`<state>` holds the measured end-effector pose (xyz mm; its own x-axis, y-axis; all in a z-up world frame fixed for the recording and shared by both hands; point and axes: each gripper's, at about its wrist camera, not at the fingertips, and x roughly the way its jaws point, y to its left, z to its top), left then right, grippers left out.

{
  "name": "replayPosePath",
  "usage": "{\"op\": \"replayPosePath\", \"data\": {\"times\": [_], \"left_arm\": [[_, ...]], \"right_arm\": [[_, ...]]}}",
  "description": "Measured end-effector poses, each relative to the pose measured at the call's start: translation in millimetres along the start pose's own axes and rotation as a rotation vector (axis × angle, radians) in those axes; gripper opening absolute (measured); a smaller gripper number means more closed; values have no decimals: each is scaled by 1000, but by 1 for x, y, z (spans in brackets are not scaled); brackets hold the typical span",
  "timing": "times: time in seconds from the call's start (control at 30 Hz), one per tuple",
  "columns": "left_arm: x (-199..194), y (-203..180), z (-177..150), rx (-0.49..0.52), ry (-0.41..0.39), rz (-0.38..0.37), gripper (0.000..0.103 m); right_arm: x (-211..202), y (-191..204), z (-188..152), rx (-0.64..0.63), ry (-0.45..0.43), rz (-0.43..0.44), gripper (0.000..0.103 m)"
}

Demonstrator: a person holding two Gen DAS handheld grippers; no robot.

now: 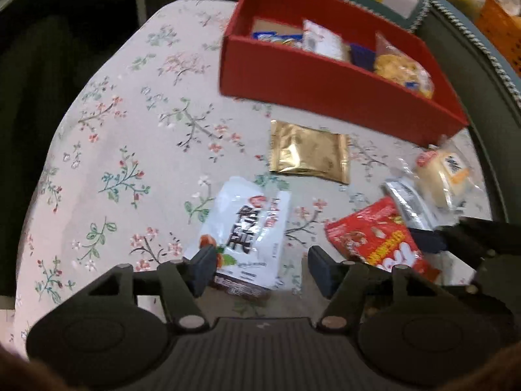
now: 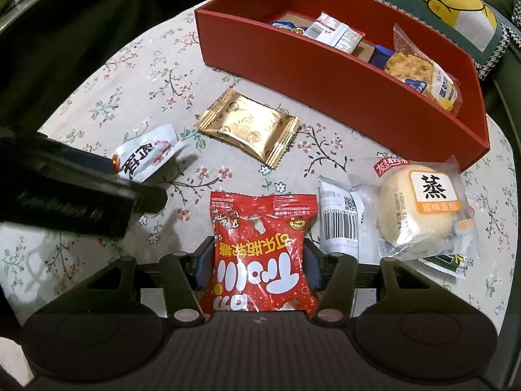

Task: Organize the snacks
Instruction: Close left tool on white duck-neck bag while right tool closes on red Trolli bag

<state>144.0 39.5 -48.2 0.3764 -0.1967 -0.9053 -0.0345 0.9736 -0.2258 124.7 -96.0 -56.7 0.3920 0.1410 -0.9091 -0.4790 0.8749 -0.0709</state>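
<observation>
A white snack packet point(image 1: 247, 238) with black characters lies on the floral tablecloth between the fingers of my left gripper point(image 1: 262, 270). The left pad is at its edge and the right pad stands clear of it, so the gripper is open. My right gripper point(image 2: 259, 260) is shut on a red candy bag point(image 2: 260, 254), both pads pressing its sides low over the cloth. A gold foil packet point(image 2: 249, 130) lies ahead of both grippers. Beyond it stands the red box point(image 2: 325, 75), which holds several snacks.
A wrapped steamed cake point(image 2: 420, 208) and a white barcode packet point(image 2: 338, 218) lie right of the red bag, near the round table's edge. The left gripper's dark body point(image 2: 81, 189) fills the left side. A cartoon cushion point(image 2: 456, 0) sits behind the box.
</observation>
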Motion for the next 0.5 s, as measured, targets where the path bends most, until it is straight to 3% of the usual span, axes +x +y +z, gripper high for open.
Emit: {"op": "replayPosePath", "data": {"times": [0.17,0.3,0.37,0.47,0.5], "left_arm": [[-4,6,10,-48,-64,38,97],[21,0,16,-40,-20,77,99],[29,-6,16,4,-33,116,103],[31,-13,15,47,-39,153,97],[29,-16,14,58,-38,153,88]], "right_arm": [[-1,-2,-2,9,3,7,62],[-1,-5,-2,24,2,17,62],[0,-5,-3,25,3,19,62],[-1,-7,-4,25,1,21,63],[-1,-7,-4,26,1,22,62]]}}
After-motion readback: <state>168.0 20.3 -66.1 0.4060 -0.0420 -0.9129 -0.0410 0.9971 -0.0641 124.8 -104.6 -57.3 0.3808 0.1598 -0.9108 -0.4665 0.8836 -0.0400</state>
